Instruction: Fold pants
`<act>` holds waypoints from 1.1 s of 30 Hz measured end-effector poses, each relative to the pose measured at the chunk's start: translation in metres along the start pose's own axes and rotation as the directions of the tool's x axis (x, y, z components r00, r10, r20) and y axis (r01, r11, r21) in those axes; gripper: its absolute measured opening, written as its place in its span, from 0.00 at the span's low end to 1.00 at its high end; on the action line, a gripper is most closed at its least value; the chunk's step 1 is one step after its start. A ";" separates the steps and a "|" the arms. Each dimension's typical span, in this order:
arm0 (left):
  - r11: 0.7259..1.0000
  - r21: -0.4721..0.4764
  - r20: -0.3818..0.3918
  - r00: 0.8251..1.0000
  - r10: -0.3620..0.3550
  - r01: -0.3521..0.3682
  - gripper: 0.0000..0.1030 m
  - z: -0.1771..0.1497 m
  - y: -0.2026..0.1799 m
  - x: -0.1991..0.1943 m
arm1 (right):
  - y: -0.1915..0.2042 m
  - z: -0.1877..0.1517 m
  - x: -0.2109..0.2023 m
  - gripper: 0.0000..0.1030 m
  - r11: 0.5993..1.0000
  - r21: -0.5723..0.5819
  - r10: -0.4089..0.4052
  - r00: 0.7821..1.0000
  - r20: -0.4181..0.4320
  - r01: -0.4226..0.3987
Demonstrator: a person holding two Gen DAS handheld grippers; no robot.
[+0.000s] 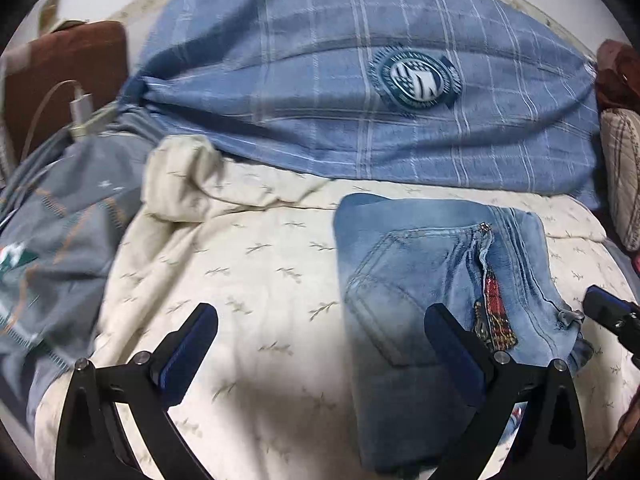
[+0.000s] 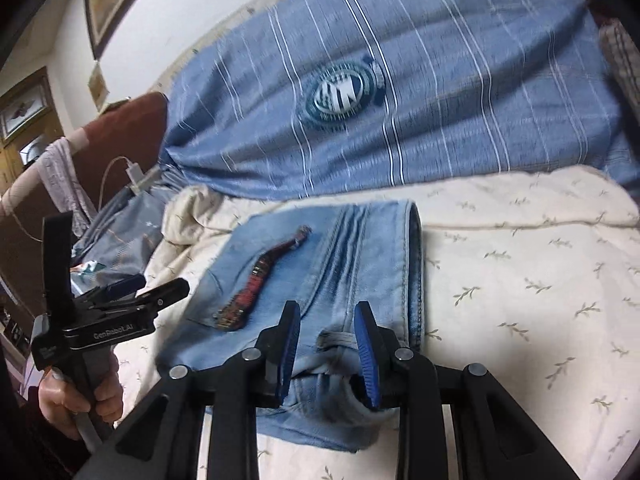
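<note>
Light blue jeans (image 1: 424, 280) lie folded into a compact rectangle on a cream bedsheet (image 1: 248, 264), back pocket and a red beaded trim up. My left gripper (image 1: 320, 316) is wide open and empty, its right finger over the jeans' left part. In the right wrist view the jeans (image 2: 320, 264) lie ahead, and my right gripper (image 2: 328, 312) is open, its fingers either side of a bunched fold at the jeans' near edge. The left gripper (image 2: 132, 292) shows at the left, held by a hand.
A large blue plaid pillow (image 1: 360, 80) with a round emblem lies behind the jeans. A grey patterned quilt (image 1: 60, 232) is bunched at the left, by a brown headboard (image 1: 60, 76) and a white charger cable (image 1: 80, 104). A plaid cushion (image 1: 624, 176) sits far right.
</note>
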State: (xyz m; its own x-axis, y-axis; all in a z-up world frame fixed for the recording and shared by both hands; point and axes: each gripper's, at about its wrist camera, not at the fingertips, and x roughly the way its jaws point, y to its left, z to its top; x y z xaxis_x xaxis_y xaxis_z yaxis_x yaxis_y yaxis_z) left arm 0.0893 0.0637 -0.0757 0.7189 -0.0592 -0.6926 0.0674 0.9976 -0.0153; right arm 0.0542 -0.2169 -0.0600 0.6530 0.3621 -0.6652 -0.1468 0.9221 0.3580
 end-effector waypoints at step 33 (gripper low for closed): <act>0.996 0.038 0.170 0.983 0.072 -0.080 1.00 -0.035 -0.020 -0.145 | 0.039 -0.063 -0.117 0.29 0.998 -0.018 -0.056 0.985 0.162 0.060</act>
State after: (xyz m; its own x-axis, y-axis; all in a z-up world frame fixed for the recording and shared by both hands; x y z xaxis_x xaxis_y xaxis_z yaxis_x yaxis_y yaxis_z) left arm -0.0406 0.0535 -0.0007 0.8288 0.0077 -0.5595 0.0362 0.9971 0.0673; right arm -0.0746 -0.2144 -0.0093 0.7719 0.2827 -0.5694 -0.1207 0.9446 0.3053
